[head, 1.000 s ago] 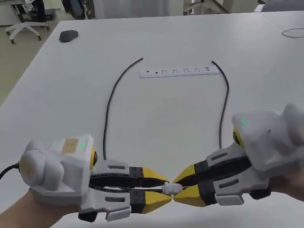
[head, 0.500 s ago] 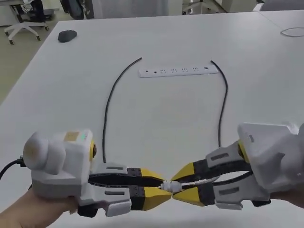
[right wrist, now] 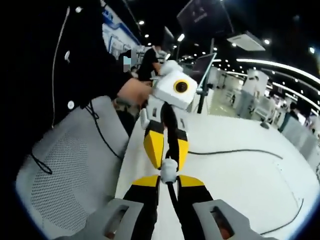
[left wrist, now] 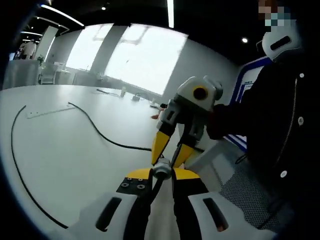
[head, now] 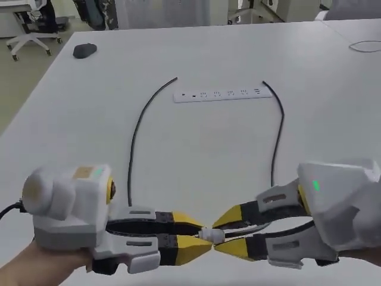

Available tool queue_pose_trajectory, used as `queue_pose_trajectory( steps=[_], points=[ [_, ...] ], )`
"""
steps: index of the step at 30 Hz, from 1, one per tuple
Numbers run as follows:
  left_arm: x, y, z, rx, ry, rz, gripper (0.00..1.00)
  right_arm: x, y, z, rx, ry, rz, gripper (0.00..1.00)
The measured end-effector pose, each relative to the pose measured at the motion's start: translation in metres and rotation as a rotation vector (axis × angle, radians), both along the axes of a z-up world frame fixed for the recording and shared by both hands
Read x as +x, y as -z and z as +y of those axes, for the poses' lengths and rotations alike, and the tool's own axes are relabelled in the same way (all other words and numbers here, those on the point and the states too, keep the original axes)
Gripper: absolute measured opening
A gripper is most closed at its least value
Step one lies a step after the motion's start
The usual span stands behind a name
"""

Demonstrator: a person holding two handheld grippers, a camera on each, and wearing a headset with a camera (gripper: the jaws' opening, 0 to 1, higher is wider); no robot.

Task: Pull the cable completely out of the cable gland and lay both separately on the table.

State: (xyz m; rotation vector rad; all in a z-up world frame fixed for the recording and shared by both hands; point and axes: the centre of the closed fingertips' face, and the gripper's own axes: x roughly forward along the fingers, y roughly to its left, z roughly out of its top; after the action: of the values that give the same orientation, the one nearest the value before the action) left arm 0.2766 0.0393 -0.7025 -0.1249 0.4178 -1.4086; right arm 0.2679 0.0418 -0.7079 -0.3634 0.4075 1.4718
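Left tool (head: pixel 198 239) and right tool (head: pixel 222 235) meet tip to tip, each pinching the cable (head: pixel 134 137). The gland (head: pixel 209 236) sits between their tips, above the tabletop (head: pixel 202 152).

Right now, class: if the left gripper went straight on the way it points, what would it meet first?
The gland, which already sits at the left gripper's tips. Just past it, the right gripper points straight back, tip to tip, so that would likely come next.

Grippers meet tip to tip low over the white worktop (head: pixel 202 155).
The left gripper (head: pixel 199 236) and right gripper (head: pixel 219 235) pinch at a white cable gland (head: pixel 208 235); the black cable (head: pixel 134 138) loops toward a power strip (head: pixel 219 94), a computer mouse (head: pixel 85 50) beyond.
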Motion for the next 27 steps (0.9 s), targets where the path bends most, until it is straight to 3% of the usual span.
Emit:
queue_pose_trajectory(
  steps=[1,4,5,8,11,18,22,25,27],
  points=[
    [0.0,-0.001,0.001,0.009,0.005,-0.042,0.15,-0.001,-0.002,-0.002,0.017,0.01,0.078,0.11],
    [-0.001,-0.005,0.002,0.017,0.02,-0.11,0.15,-0.002,-0.007,-0.002,0.079,0.047,0.27,0.21],
    [-0.002,-0.005,0.002,0.024,0.025,-0.12,0.15,-0.002,-0.008,-0.003,0.089,0.061,0.313,0.23],
    [-0.004,-0.004,0.001,0.056,0.044,-0.17,0.15,-0.003,-0.015,0.0,0.144,0.066,0.392,0.18],
    [-0.006,-0.007,0.0,0.054,0.058,-0.206,0.15,0.0,-0.014,0.001,0.149,0.076,0.422,0.19],
    [-0.008,-0.01,-0.001,0.042,0.071,-0.233,0.15,-0.004,-0.01,0.006,0.122,0.056,0.459,0.09],
    [-0.006,-0.01,0.001,0.042,0.069,-0.231,0.15,-0.005,-0.01,0.007,0.115,0.052,0.437,0.08],
    [-0.005,-0.009,0.001,0.04,0.06,-0.215,0.15,-0.003,-0.011,0.007,0.11,0.028,0.319,0.07],
    [-0.002,-0.009,0.001,0.034,0.046,-0.184,0.15,-0.003,-0.012,0.007,0.106,0.012,0.22,0.07]
  ],
)
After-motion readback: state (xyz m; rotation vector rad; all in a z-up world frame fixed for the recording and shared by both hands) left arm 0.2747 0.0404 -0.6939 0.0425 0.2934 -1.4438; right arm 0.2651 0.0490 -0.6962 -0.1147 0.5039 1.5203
